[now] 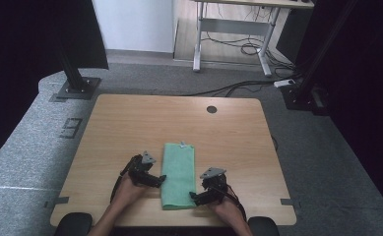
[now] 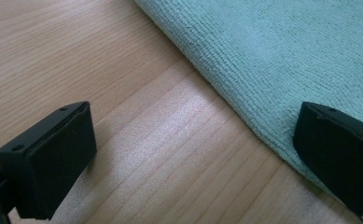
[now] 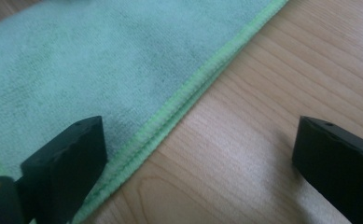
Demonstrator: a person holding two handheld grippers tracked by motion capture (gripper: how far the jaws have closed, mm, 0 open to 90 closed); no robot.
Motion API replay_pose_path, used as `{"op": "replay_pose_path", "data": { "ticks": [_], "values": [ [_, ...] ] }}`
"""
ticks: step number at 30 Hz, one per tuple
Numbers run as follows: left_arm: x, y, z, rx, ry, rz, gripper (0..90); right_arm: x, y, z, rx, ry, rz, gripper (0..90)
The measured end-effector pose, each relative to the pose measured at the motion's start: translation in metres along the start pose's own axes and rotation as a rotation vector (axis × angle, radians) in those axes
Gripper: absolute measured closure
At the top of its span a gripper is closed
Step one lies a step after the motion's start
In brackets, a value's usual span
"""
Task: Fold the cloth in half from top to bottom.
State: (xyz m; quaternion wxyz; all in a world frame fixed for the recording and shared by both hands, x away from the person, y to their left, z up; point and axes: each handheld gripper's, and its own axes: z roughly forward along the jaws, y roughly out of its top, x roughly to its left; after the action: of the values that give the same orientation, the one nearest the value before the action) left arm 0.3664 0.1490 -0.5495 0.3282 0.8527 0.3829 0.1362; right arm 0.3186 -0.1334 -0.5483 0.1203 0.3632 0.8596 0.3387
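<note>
A green cloth (image 1: 178,173), folded into a long strip, lies on the wooden table (image 1: 130,123) near its front edge. My left gripper (image 1: 161,179) is open at the cloth's left edge. In the left gripper view one jaw rests over the cloth (image 2: 282,60) and the other over bare wood, so the left gripper (image 2: 193,154) straddles the folded edge. My right gripper (image 1: 194,196) is open at the cloth's near right corner. In the right gripper view the hemmed edge of the cloth (image 3: 100,70) runs between the jaws of the right gripper (image 3: 198,158).
A round cable hole (image 1: 211,109) sits near the table's far edge. A small white tag (image 1: 183,145) sticks out at the cloth's far end. Black stand bases (image 1: 76,88) and a white desk frame (image 1: 233,34) are on the grey floor beyond.
</note>
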Motion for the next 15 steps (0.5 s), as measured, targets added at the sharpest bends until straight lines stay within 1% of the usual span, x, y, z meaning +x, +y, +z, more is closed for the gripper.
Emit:
{"op": "replay_pose_path", "data": {
  "ticks": [2, 6, 10, 12, 15],
  "values": [
    [0.000, 0.000, 0.000, 0.001, 0.000, 0.001, 0.0, -0.003, 0.003, 0.001, -0.002, 0.013, 0.012, 5.3],
    [0.000, 0.000, 0.000, 0.000, 0.000, 0.000, 0.0, -0.011, 0.011, 0.004, 0.002, 0.007, 0.008, 7.0],
    [0.000, 0.000, 0.000, 0.000, 0.000, 0.000, 0.0, -0.020, 0.021, 0.007, -0.010, 0.018, 0.020, 8.2],
    [0.000, 0.000, 0.000, 0.000, 0.000, 0.000, 0.0, -0.025, 0.027, 0.009, -0.025, 0.023, 0.026, 9.1],
    [0.000, 0.000, 0.000, 0.001, 0.000, 0.001, 0.0, -0.030, 0.037, 0.011, -0.038, 0.030, 0.032, 12.7]
  ]
}}
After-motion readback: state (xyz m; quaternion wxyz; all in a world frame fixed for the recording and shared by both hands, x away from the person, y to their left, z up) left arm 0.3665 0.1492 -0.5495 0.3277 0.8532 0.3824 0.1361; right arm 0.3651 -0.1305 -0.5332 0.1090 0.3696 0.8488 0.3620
